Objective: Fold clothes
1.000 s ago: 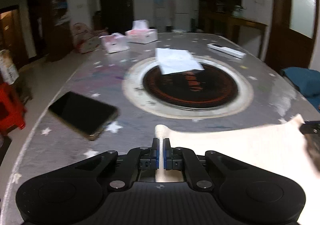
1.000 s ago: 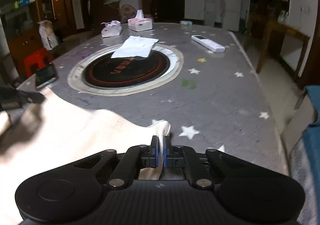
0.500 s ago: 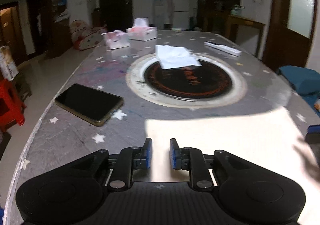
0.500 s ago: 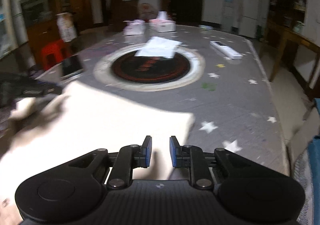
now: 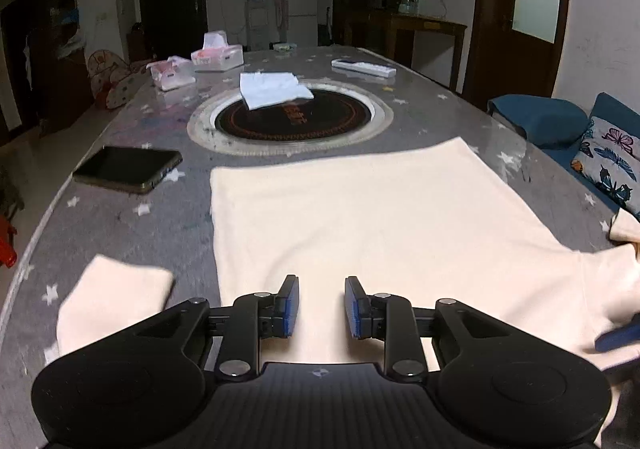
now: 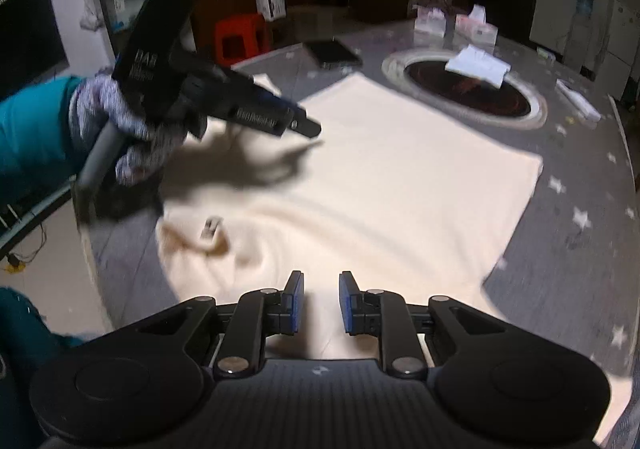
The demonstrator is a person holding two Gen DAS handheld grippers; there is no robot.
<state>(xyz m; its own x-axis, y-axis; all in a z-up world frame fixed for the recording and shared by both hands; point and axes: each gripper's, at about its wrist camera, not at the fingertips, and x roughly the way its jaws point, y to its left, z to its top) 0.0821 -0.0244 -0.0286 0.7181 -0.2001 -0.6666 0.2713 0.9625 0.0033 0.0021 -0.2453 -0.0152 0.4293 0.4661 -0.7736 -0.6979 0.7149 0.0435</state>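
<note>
A cream garment point(image 5: 360, 217) is shown spread flat on the near part of the grey star-patterned tabletop point(image 5: 132, 233), with one sleeve point(image 5: 112, 297) lying out to the near left and its collar label point(image 6: 210, 227) seen in the right wrist view. The left gripper point(image 5: 318, 303) is held above the near edge of the garment; its jaws are opening, and nothing is clamped between them, only cloth being seen below the gap. The right gripper point(image 6: 320, 301) is held over the near right part of the garment, its jaws parted a little and gripping nothing. In the right wrist view the left gripper is seen from the side, carried by a gloved hand point(image 6: 116, 125) with a teal sleeve point(image 6: 36, 129), its shadow cast on the cloth. Beyond the garment a round dark inset point(image 5: 292, 117) is set in the tabletop, and a folded white cloth point(image 5: 272, 89) is laid on its far left rim. A black phone point(image 5: 128, 169) is seen at the left, just beyond the garment's far left corner. Two tissue boxes point(image 5: 216, 55) and a white remote point(image 5: 364, 67) are placed at the far end.
</note>
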